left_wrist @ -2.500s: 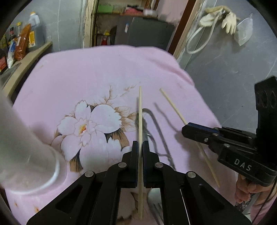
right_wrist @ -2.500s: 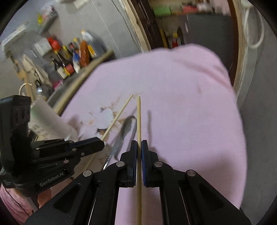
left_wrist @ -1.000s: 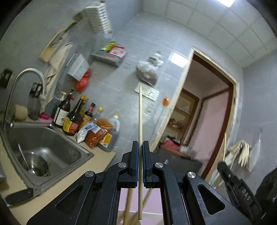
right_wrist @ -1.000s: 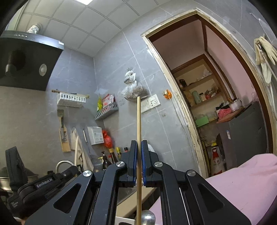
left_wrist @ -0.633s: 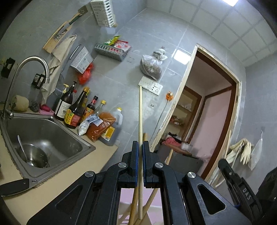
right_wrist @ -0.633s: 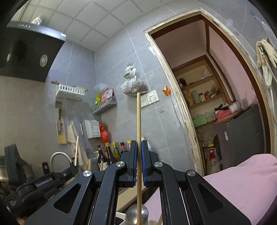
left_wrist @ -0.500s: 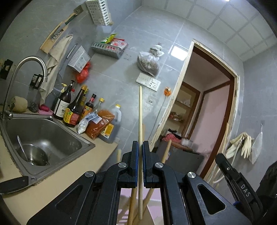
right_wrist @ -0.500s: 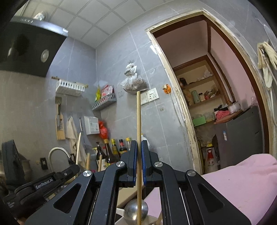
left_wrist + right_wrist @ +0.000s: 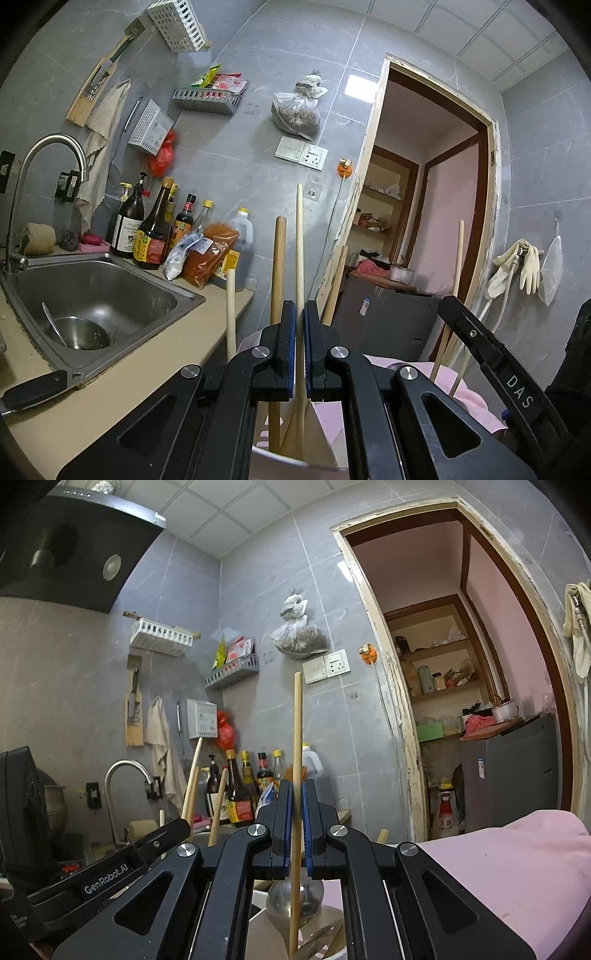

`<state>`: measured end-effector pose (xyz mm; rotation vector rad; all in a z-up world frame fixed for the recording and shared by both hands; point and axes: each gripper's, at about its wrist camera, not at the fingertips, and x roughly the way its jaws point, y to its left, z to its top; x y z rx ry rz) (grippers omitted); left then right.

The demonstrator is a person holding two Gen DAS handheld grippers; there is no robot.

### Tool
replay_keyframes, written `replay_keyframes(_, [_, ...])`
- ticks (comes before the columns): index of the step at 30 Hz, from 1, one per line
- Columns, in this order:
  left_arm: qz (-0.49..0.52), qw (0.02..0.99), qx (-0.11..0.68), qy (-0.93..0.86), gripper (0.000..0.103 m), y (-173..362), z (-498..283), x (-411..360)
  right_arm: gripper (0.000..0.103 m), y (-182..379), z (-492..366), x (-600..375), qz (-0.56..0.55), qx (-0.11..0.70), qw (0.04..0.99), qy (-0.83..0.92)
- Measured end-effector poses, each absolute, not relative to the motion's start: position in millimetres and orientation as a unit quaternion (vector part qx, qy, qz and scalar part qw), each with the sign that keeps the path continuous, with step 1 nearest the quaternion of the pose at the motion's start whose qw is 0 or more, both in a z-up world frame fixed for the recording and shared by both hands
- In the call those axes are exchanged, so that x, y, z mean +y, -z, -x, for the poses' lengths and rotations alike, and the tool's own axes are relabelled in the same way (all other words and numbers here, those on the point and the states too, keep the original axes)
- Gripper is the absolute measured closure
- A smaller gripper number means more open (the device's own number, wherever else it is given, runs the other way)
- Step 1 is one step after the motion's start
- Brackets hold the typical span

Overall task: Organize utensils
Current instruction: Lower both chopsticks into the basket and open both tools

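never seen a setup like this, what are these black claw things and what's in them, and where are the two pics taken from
There is no robot here: a person holds a two-finger gripper in each hand, each with a fisheye camera looking forward along its fingers. One picture comes from the left gripper, the other from the right gripper. Each is closed on one upright wooden chopstick, the left chopstick and the right chopstick. Both hang over a white utensil holder that already holds wooden sticks and a metal spoon. Behind are a sink, sauce bottles and a pink cloth.
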<state>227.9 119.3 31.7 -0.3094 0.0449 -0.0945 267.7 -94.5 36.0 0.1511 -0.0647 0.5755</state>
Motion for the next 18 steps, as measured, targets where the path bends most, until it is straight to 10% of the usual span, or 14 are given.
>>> replay_keyframes(18, [0.145, 0.987, 0.051, 0.051, 0.098, -26.3, -220.0, 112.8, 0.095, -31.7, -265.6, -92.3, -0.068, -0.024, 0.956, -0.285])
